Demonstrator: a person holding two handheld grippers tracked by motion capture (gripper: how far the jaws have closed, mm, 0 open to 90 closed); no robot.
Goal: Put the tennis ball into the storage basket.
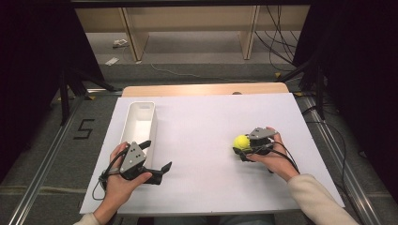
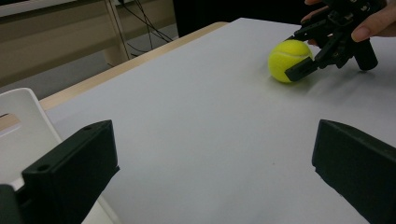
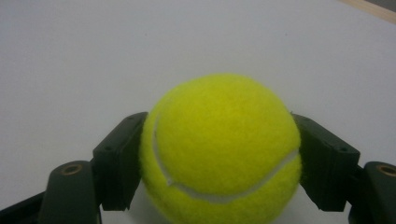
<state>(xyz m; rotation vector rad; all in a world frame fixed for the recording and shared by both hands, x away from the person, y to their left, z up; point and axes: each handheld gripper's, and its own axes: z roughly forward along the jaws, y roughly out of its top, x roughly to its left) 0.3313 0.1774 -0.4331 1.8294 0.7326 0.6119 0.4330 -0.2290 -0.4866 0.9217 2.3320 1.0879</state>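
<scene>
A yellow tennis ball (image 1: 242, 141) sits right of centre on the white table top (image 1: 202, 122). My right gripper (image 1: 244, 146) is shut on it, and in the right gripper view both black jaws press against the sides of the ball (image 3: 219, 144). The left gripper view shows the ball (image 2: 288, 59) low on the surface with its shadow close under it. My left gripper (image 1: 157, 154) is held near the front left, just past the near end of a long white bin (image 1: 141, 117). Its jaws stand wide open with nothing between them (image 2: 212, 163).
The empty white bin (image 2: 18, 121) runs front to back along the left side of the table. A wooden table edge (image 1: 202, 89) shows beyond the white top. Cables and dark stands are on the floor at both sides.
</scene>
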